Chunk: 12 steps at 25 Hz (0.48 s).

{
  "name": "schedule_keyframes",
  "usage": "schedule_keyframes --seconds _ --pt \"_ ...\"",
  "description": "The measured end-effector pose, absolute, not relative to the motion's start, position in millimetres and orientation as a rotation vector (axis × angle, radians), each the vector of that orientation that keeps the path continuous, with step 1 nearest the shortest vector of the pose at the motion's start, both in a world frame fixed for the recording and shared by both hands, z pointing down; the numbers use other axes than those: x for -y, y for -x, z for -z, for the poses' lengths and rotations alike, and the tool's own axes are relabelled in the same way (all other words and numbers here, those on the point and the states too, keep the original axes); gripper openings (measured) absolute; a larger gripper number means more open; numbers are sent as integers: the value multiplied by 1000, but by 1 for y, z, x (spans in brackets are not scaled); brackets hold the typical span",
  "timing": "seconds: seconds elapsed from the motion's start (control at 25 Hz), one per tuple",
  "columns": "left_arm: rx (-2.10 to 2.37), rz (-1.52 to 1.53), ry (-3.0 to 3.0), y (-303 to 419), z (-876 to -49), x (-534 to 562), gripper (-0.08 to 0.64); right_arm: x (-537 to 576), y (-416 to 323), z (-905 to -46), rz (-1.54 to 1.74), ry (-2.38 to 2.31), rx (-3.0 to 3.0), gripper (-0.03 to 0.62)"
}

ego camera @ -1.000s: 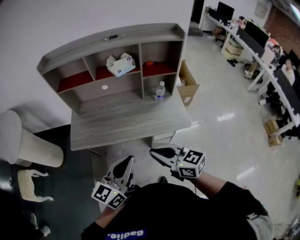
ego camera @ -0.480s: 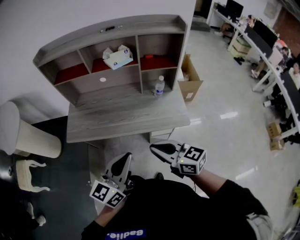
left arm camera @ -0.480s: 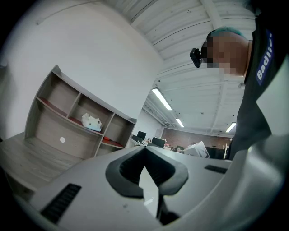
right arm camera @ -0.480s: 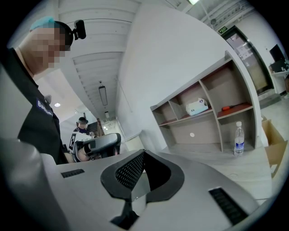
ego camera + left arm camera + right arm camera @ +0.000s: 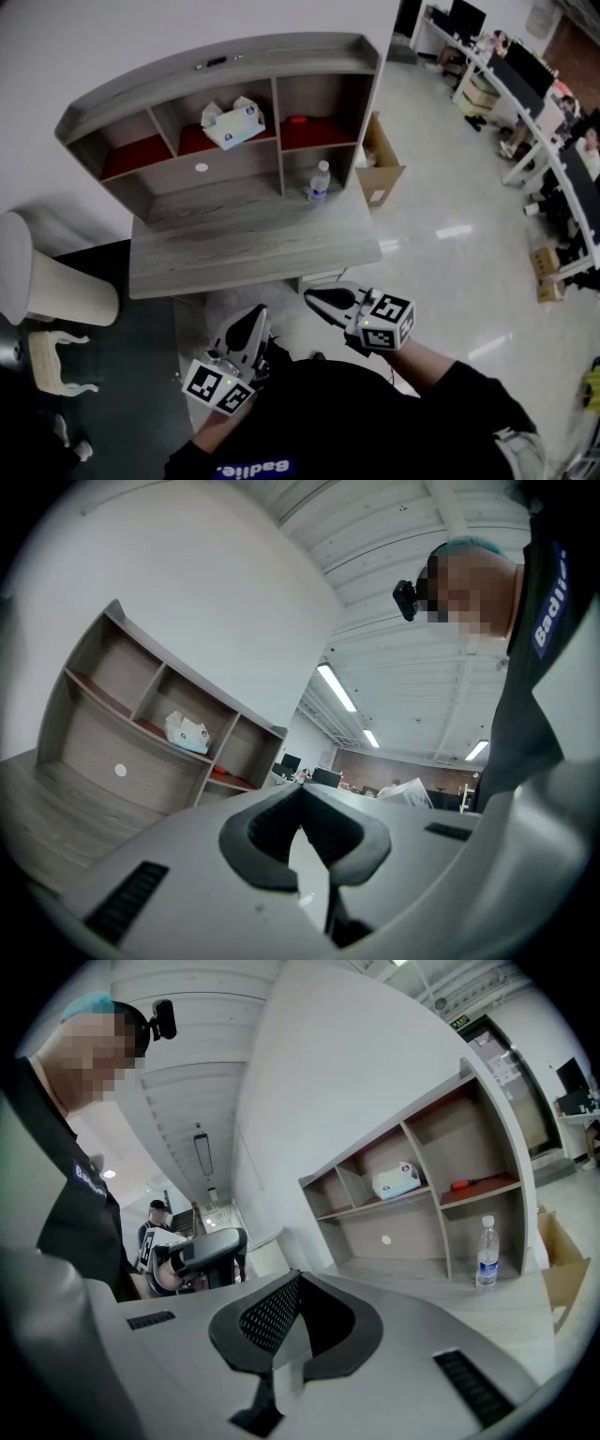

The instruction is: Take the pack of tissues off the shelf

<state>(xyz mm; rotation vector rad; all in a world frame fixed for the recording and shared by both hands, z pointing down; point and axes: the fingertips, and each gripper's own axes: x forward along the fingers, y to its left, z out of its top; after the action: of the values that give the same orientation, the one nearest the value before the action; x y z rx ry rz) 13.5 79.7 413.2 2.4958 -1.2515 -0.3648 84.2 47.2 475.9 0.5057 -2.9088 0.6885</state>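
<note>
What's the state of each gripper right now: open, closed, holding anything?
Left gripper: closed, holding nothing.
Right gripper: closed, holding nothing.

- Shelf (image 5: 225, 64): grey wood-grain finish. The desk top (image 5: 244, 251) has the same finish.
- Liners (image 5: 131, 156) on the upper compartment floors: red.
- Pack of tissues (image 5: 232, 124): white with a pale blue side.
- Bottle (image 5: 320, 182): clear, with a blue label.
- Cardboard box (image 5: 380, 171): brown.
- Left gripper (image 5: 251, 316) and right gripper (image 5: 316, 298): light grey shells with black inner faces.
- Marker cube (image 5: 384, 323) on each gripper: black-and-white square patterns.
- Bin (image 5: 58, 284): white, vertically ribbed.
- Sleeve (image 5: 459, 394): black.
- Floor (image 5: 441, 253): pale grey, glossy.
</note>
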Motion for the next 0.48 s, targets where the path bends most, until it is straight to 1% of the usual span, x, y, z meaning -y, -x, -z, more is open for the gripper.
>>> schedule_keyframes --seconds 0.48 --pt "1155 377 -2518 51 -412 16 2 38 -20 -467 -652 -602 2878 29"
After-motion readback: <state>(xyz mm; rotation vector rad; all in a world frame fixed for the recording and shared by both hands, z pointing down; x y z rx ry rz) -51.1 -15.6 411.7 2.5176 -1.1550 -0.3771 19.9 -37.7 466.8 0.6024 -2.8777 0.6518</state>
